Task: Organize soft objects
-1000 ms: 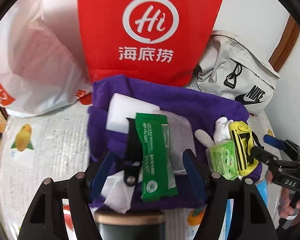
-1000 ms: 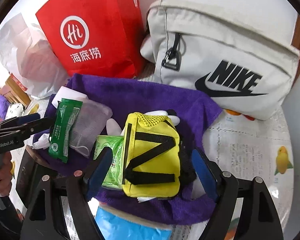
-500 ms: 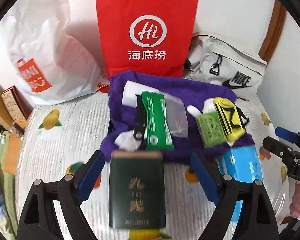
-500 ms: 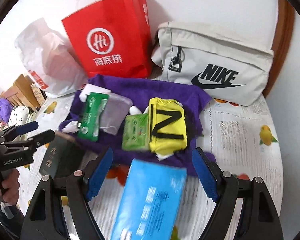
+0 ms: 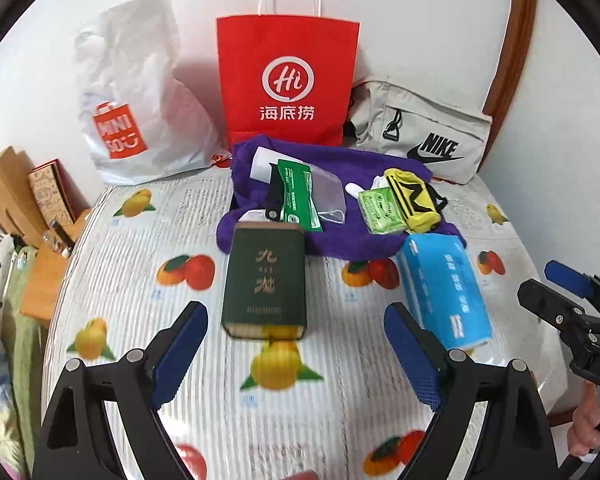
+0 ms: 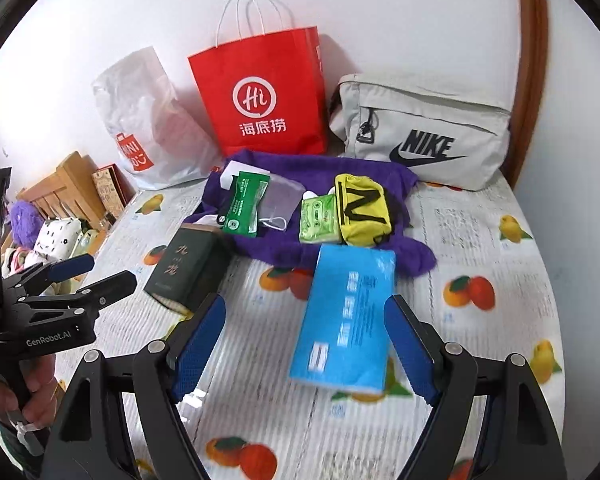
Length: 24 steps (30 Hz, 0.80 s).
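A purple towel (image 5: 340,240) lies at the back of the table. On it rest a green wipes packet (image 5: 298,200), a clear pouch (image 5: 328,196), a light green tissue pack (image 5: 380,210) and a yellow pouch with black straps (image 5: 414,200). A dark green box (image 5: 266,276) and a blue tissue pack (image 5: 444,284) lie in front of the towel. My left gripper (image 5: 295,320) hovers open above the box, pads clear of it. My right gripper (image 6: 305,308) hangs open over the blue tissue pack (image 6: 348,316) without touching it.
A red paper bag (image 5: 288,84), a white plastic bag (image 5: 136,100) and a grey Nike bag (image 5: 424,136) stand against the wall. A fruit-print cloth (image 5: 140,280) covers the table. Wooden furniture (image 5: 4,200) and bedding sit at the left.
Both grippers have drawn back and up from the purple towel. The left jaws have spread wider. The dark green box and blue tissue pack have come into view in front.
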Each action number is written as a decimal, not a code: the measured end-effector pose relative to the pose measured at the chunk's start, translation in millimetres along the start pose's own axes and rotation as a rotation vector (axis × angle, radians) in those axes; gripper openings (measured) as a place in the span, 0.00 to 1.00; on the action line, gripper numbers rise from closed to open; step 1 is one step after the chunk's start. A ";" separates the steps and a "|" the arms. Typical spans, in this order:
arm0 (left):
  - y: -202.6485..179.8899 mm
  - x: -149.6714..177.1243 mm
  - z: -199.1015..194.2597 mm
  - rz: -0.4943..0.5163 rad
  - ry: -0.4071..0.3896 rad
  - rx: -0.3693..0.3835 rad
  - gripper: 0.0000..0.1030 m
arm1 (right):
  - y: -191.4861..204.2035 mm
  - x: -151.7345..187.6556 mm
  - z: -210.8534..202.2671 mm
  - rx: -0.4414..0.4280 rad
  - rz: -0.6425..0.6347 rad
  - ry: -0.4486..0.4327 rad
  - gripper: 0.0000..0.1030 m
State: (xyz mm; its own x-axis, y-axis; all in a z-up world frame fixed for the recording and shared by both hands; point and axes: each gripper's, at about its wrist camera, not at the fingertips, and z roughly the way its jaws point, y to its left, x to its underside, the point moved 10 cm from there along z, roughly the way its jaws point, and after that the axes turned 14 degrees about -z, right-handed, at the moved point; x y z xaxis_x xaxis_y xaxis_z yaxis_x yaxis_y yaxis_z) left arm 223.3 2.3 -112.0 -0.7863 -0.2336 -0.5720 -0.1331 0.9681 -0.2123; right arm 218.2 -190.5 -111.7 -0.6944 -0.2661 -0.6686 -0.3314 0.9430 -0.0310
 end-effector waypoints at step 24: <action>-6.6 83.8 -109.3 0.051 -0.151 -0.009 0.91 | 41.8 79.9 -118.4 0.103 -0.010 -0.139 0.94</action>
State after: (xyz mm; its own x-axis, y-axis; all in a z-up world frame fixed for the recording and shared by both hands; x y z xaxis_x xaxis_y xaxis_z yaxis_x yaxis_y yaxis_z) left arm 92.3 -13.8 -71.9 -0.6923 -0.1942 -0.6950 -0.1013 0.9797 -0.1728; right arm 73.2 -196.0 -78.5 -0.5940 -0.2524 -0.7638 -0.2657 0.9578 -0.1099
